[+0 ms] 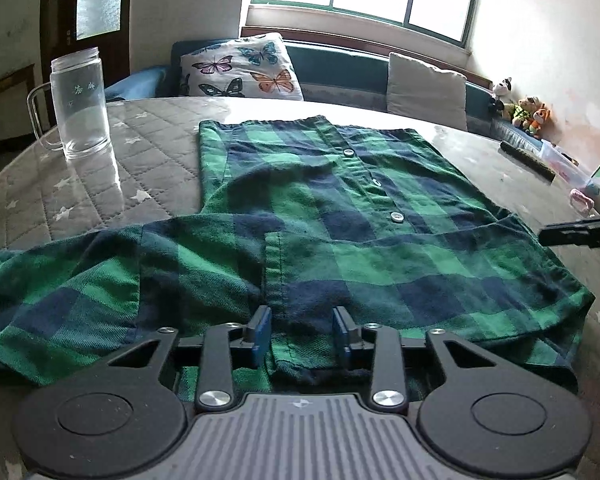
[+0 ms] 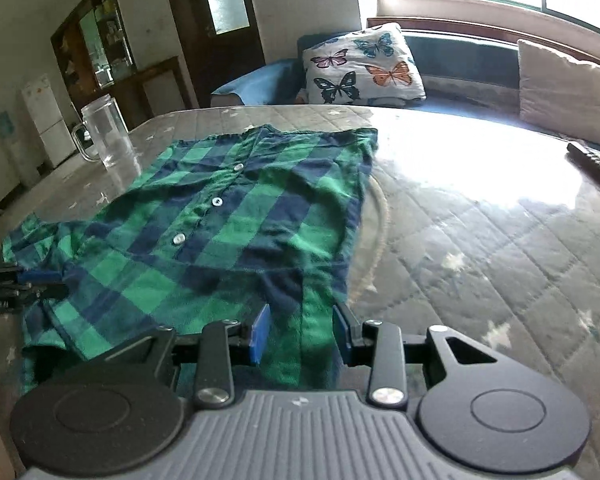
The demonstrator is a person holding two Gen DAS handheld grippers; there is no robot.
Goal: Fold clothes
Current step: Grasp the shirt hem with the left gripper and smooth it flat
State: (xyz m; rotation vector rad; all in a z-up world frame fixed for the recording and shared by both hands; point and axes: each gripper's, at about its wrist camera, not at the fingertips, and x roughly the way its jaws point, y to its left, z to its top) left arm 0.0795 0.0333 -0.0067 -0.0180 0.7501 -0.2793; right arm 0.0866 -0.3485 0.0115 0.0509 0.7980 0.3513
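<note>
A green and navy plaid button shirt point(image 1: 340, 208) lies flat on the quilted grey table point(image 1: 148, 168), buttons up, one sleeve spread to the left. My left gripper point(image 1: 302, 330) is open just above the shirt's near edge, with cloth between its blue pads point(image 1: 262, 330). In the right wrist view the same shirt point(image 2: 228, 220) lies left of centre. My right gripper point(image 2: 300, 330) is open over the shirt's near right corner. The left gripper point(image 2: 40, 276) shows at the shirt's left edge, and the right gripper's tip point(image 1: 580, 232) shows at the right in the left wrist view.
A clear glass mug point(image 1: 80, 108) stands at the table's far left, close to the shirt. A dark remote-like bar point(image 1: 528, 160) lies at the far right. A sofa with a butterfly cushion point(image 1: 240, 68) and a beige cushion point(image 1: 424, 88) is behind the table.
</note>
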